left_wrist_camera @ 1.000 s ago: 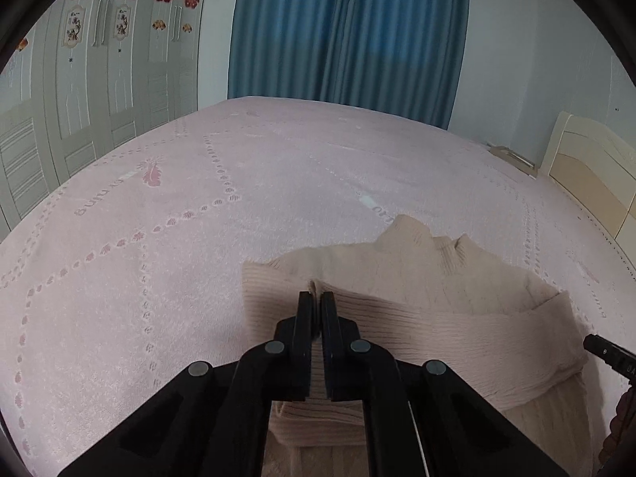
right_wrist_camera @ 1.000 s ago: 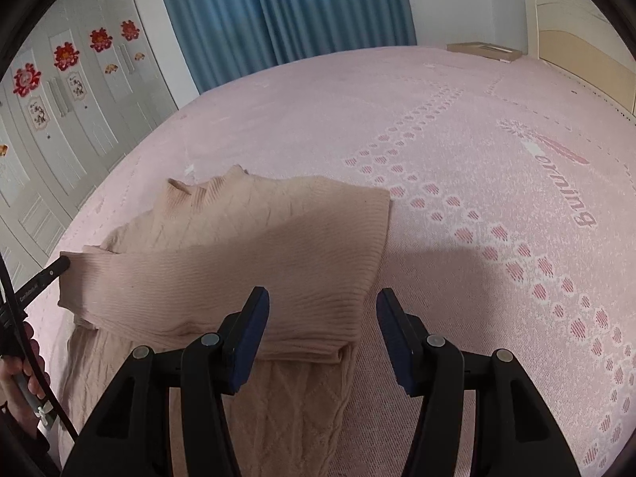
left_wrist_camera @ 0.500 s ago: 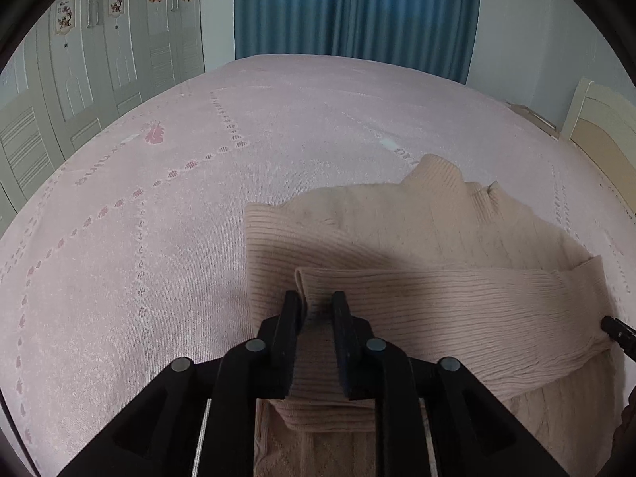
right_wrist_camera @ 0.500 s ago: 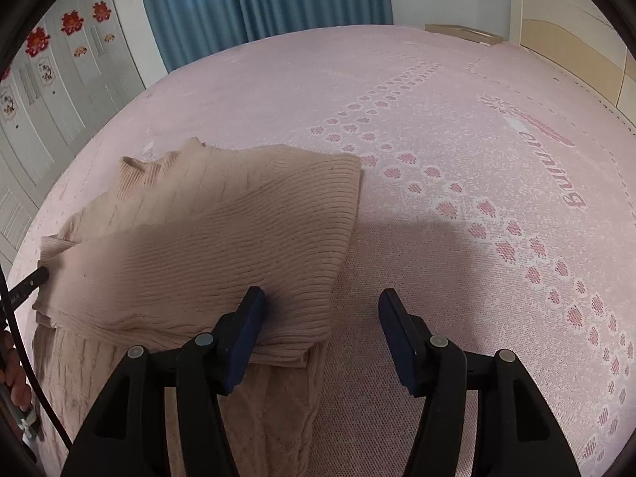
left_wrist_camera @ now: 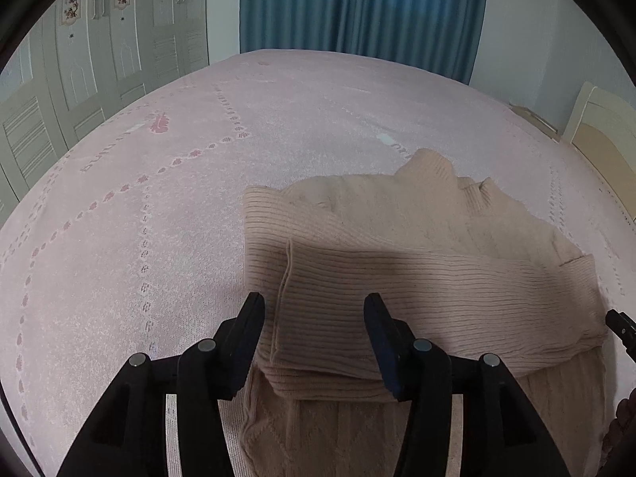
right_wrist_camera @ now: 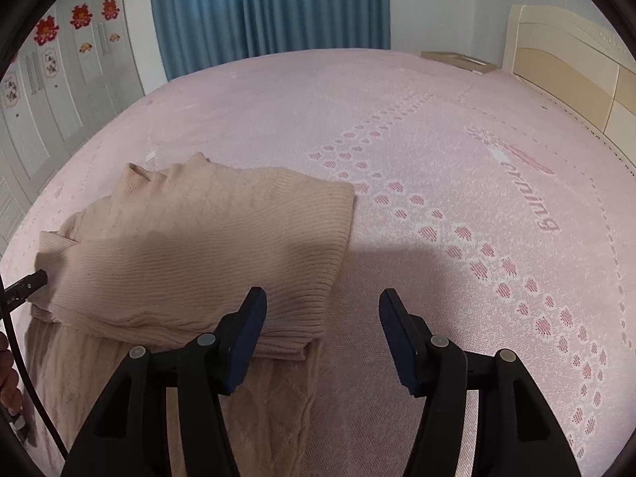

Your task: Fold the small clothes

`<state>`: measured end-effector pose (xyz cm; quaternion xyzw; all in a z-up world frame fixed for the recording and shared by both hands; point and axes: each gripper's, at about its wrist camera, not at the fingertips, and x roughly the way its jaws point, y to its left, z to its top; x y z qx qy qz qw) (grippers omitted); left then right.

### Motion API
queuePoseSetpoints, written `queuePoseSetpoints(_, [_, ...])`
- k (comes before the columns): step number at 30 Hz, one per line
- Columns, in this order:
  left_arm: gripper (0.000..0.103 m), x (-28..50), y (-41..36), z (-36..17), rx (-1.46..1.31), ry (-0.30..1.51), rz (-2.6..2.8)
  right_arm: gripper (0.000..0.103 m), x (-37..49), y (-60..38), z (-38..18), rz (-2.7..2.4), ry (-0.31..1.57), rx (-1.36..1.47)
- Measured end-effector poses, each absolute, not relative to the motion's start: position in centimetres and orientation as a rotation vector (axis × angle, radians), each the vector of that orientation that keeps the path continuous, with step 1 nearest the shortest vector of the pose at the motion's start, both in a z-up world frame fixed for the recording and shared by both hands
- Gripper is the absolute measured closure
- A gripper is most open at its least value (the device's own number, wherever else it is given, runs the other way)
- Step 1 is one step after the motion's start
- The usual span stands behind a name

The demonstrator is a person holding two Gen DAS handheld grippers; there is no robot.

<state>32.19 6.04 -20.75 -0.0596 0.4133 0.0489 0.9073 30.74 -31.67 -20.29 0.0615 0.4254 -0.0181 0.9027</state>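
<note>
Left wrist view: my left tongs point(left_wrist_camera: 314, 310) are opening, their jaws apart over the folded sleeve end of the beige sweater point(left_wrist_camera: 397, 246), whose ribbed cloth lies between them without being pinched. The sweater lies flat on the pink bed point(left_wrist_camera: 159, 206), its collar pointing away from me towards the blue curtain point(left_wrist_camera: 357, 12) and its body running back under my tongs. The folded sleeve crosses it from left to right. The tip of my right tongs shows at the right edge.

Right wrist view: my right tongs point(right_wrist_camera: 322, 306) stand apart and hold nothing, the left finger over the sleeve's fold, the right one over bare bed. The sweater sits left of centre, collar at the far end. The headboard point(right_wrist_camera: 564, 75) stands at the right.
</note>
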Motion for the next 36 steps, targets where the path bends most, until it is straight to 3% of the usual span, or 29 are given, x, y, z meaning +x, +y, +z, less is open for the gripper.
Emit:
queuePoseSetpoints(5, [0.053, 31.0, 6.2, -20.2, -0.135, 0.835, 0.089, 0.046, 29.9, -32.3, -19.3, -0.067, 0.849, 0.193])
queuePoseSetpoints(10, [0.053, 28.5, 6.6, -19.7, -0.136, 0.828, 0.106, 0.057, 28.3, -32.3, -18.6, -0.05, 0.858, 0.251])
queuePoseSetpoints(18, [0.053, 22.8, 6.2, -17.4, -0.098, 0.76, 0.076, 0.057, 21.9, -31.2, -15.5, -0.039, 0.784, 0.174])
queuePoseSetpoints(26, [0.053, 15.0, 6.6, -16.8, -0.115, 0.79, 0.003, 0.056, 14.0, -31.1, -14.3, 0.038, 0.843, 0.22])
queuePoseSetpoints(36, [0.053, 5.7, 8.5, -20.0, -0.17, 0.878, -0.069, 0.049, 4.6, -31.4, -17.3, 0.072, 0.937, 0.269])
